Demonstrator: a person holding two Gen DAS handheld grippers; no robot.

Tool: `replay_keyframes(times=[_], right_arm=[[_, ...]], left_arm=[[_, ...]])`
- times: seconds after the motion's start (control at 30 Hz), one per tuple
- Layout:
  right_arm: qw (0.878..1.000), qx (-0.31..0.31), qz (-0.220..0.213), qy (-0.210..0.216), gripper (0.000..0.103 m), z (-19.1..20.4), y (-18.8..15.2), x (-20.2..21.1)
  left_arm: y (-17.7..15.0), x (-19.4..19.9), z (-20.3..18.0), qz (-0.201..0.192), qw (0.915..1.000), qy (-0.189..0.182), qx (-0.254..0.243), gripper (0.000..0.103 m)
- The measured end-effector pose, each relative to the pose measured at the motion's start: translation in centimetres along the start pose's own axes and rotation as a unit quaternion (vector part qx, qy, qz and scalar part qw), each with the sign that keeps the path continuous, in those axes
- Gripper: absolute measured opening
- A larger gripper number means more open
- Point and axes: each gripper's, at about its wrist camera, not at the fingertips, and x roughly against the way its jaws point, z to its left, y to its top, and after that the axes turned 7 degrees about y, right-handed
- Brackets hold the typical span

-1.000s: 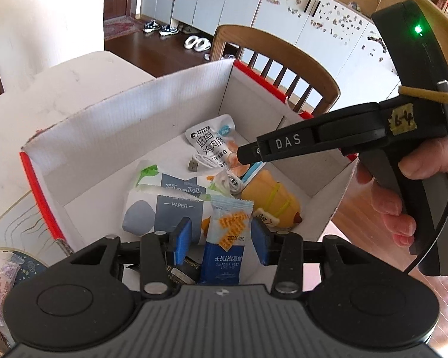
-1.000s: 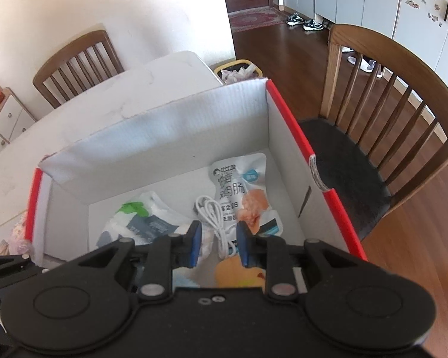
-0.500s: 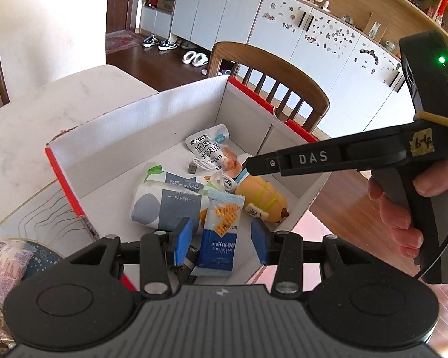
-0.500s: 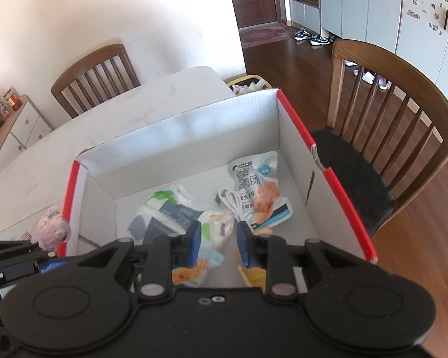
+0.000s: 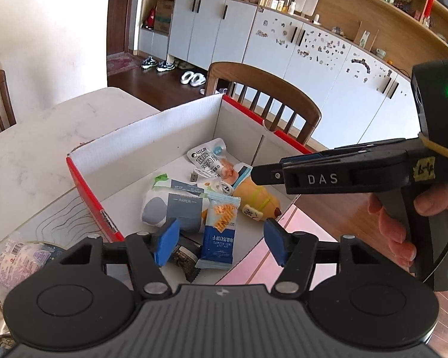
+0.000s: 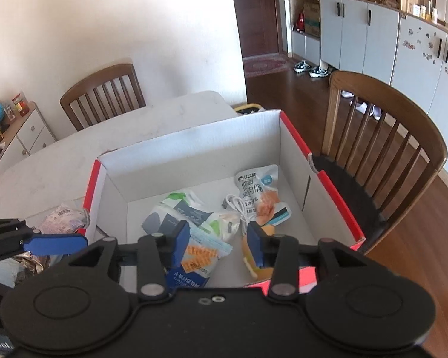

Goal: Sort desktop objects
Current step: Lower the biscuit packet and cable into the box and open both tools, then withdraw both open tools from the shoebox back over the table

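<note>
While open, left tool [image 5: 220, 244] above blue packet [image 5: 219, 232].

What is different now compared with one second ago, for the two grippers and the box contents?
Both grippers pulled up and back from the box. The left gripper opened its jaws wider, freeing the blue snack packet; the right gripper also opened, holding nothing. The tissue pack, white cable and other contents kept their places.
</note>
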Motion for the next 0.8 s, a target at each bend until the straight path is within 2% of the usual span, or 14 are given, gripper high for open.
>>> replay_keyframes(times=[0.1,0.27,0.33,0.5,0.6,0.73,0.8], right_arm=[[1.0,0.003,-0.011,-0.002,0.053,0.4,-0.5,0.5],[1.0,0.0,-0.026,-0.002,0.059,1.0,-1.3,1.3],[0.999,0.0,-0.034,-0.004,0.069,1.2,-1.6,1.6],[0.999,0.002,-0.046,-0.005,0.078,2.1,-2.3,2.2],[0.999,0.001,-0.048,-0.003,0.08,2.8,-2.7,2.4],[0.999,0.006,-0.053,-0.005,0.08,4.1,-3.4,2.5],[0.998,0.012,-0.058,-0.005,0.08,4.9,-3.9,2.7]], left_arm=[[-0.4,0.5,0.2,-0.002,1.0,-0.002,0.001,0.065],[-1.5,1.7,0.6,-0.012,0.9999,-0.003,0.001,0.078],[-1.8,2.1,0.9,-0.013,0.9999,-0.005,0.004,0.079],[-2.8,3.3,1.3,-0.021,0.9998,-0.004,0.006,0.083],[-3.4,3.9,1.8,-0.022,0.9997,0.001,0.009,0.086],[-4.4,4.9,2.6,-0.029,0.9994,0.014,0.013,0.101],[-4.9,5.6,3.1,-0.033,0.9993,0.012,0.016,0.101]])
